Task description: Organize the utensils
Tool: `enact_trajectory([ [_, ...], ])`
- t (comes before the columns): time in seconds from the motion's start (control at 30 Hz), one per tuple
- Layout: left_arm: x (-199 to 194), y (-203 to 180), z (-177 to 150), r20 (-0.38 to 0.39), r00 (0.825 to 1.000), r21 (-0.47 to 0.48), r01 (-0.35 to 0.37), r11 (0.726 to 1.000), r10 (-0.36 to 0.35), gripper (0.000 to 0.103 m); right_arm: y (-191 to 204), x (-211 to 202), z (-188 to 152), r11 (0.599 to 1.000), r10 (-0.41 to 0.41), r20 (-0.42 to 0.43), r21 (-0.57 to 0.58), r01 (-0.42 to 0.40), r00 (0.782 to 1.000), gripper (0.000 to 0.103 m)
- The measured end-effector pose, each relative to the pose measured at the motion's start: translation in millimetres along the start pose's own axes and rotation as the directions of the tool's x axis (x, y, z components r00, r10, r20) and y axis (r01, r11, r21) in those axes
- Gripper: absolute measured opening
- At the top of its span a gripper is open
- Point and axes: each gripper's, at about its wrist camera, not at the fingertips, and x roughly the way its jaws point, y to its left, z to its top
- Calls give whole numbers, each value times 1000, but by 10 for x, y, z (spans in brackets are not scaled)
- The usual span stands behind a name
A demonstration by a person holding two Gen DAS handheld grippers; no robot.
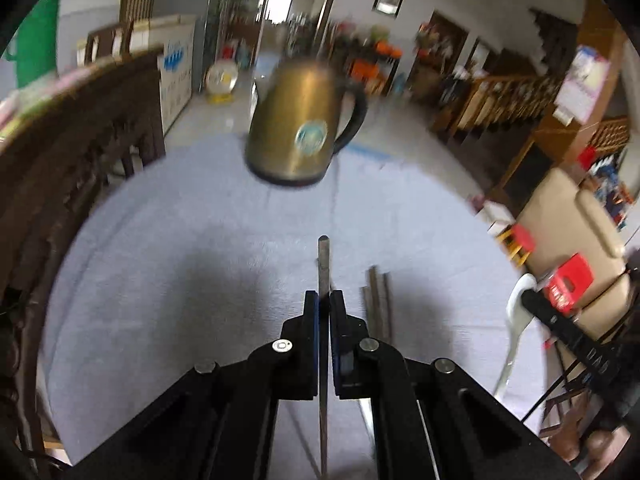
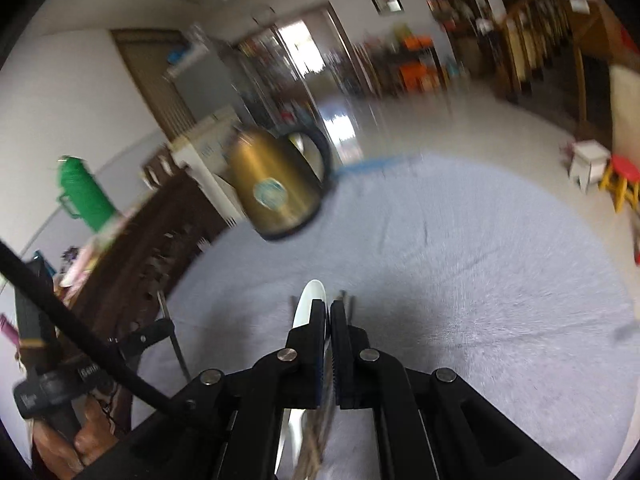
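Metal chopstick [image 1: 323, 268] held upright, three chopsticks [image 1: 376, 304] lying beside, white spoon [image 2: 308, 306]

Kettle [image 1: 306, 120] and background motion-blurred.

kettle [image 1: 305, 120] sits at the far edge of the table [image 1: 180, 240] — chopsticks [image 1: 378, 304] lie nearer, spoon [image 1: 516, 332] off to their right

left gripper [image 1: 324, 300]: fingers nearly closed, clamped on a thin metal chopstick [image 1: 323, 264] pointing to 12 o'clock | right gripper [image 2: 327, 310]: fingers nearly closed, gripping a white spoon [image 2: 307, 300], bowl toward 12 o'clock | both held above the counter [image 1: 180, 240]
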Motion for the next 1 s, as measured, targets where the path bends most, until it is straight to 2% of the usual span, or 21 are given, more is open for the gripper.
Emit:
enact_trajectory([
  [0.1, -551, -85, -79, 111, 994, 21, 20, 1000, -22, 5, 272, -463, -207, 997, 7, 116, -72, 1, 993, 3],
  [0.27, -1348, -230, -218, 264, 962, 63, 52, 997, -67, 5, 649, -923, -605, 982, -23, 255, -174, 70, 967, 3],
  [0.4, -1766, -341, -302, 318, 942, 95, 84, 992, -110, 5, 840, -1032, -869, 966, -43, 312, -228, 119, 949, 3],
  [0.57, -1979, -491, -469, 337, 927, 151, 121, 981, -166, 5, 905, -1090, -1118, 953, -61, 328, -262, 153, 943, 3],
  [0.73, -1971, -639, -672, 302, 934, 189, 136, 972, -189, 5, 788, -1139, -1252, 957, -70, 317, -245, 154, 946, 3],
  [0.87, -1824, -674, -829, 258, 952, 191, 114, 975, -162, 5, 755, -1168, -1349, 952, -80, 334, -253, 171, 939, 3],
  [1.0, -1667, -659, -961, 201, 972, 175, 84, 981, -119, 5, 725, -1108, -1419, 951, -80, 317, -260, 168, 945, 3],
])
